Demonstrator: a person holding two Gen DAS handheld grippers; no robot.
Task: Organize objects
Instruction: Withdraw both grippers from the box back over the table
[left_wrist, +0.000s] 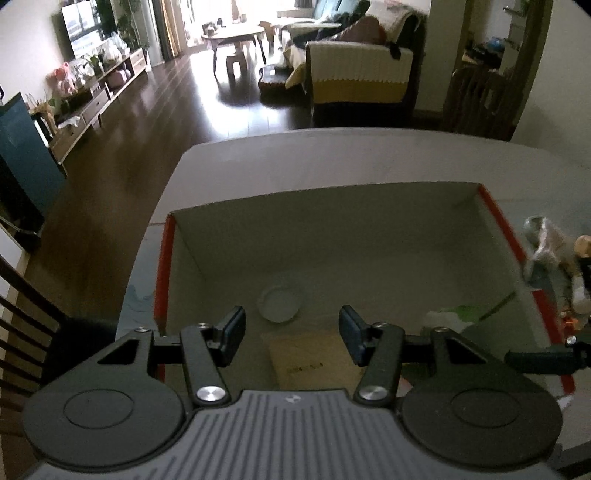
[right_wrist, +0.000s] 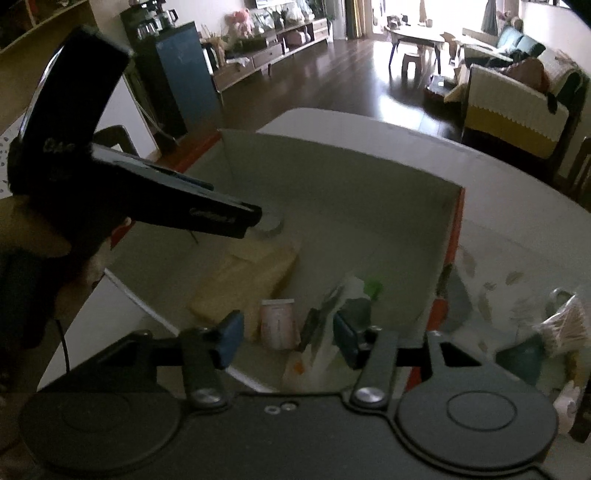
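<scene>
An open cardboard box (left_wrist: 495, 218) with red outer sides stands on a white table (left_wrist: 280, 155). Its floor holds a round white lid (left_wrist: 279, 304), a flat tan box (left_wrist: 314, 360) and a white-and-green packet (left_wrist: 454, 315). My left gripper (left_wrist: 291, 334) hangs open above the box's near side with nothing between its fingers. In the right wrist view my right gripper (right_wrist: 289, 338) is open over the box (right_wrist: 452, 236), above a small pink container (right_wrist: 277, 325), the packet (right_wrist: 351, 291) and the tan box (right_wrist: 251, 280). The left gripper (right_wrist: 243, 218) reaches in from the left and partly hides the lid (right_wrist: 272, 222).
A clear bag of cotton swabs (right_wrist: 565, 325) and other small items (left_wrist: 546, 243) lie on the table right of the box. A dark chair back (left_wrist: 22, 332) stands at the table's left. Beyond are a dark wood floor, a sofa (left_wrist: 354, 74) and a TV cabinet.
</scene>
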